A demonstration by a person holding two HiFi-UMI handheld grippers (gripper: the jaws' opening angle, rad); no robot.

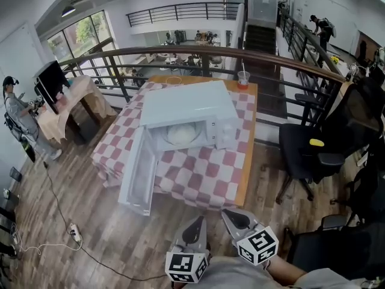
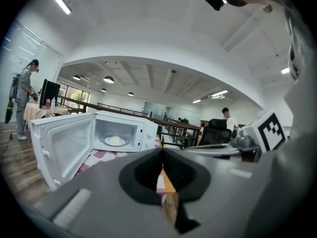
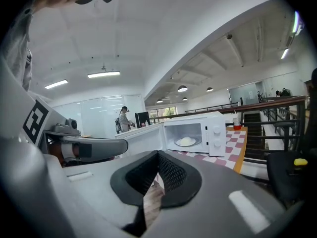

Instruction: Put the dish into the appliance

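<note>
At the far left of the head view a person stands by a draped side table. Nearer the centre, the white microwave oven sits on a red-and-white checked tablecloth. Its door hangs wide open toward the lower left. The dish, a white plate with a pale mound on it, lies inside the oven cavity.

My left gripper is at the bottom centre, jaws pressed together on nothing. It is well apart from the dish, which shows up and left of the tips in the left gripper view.

My right gripper is just beside it, jaws likewise together and empty. In the right gripper view, the dish lies up and right of the tips.

A plastic cup stands at the table's far edge, and a black office chair is at the right.
</note>
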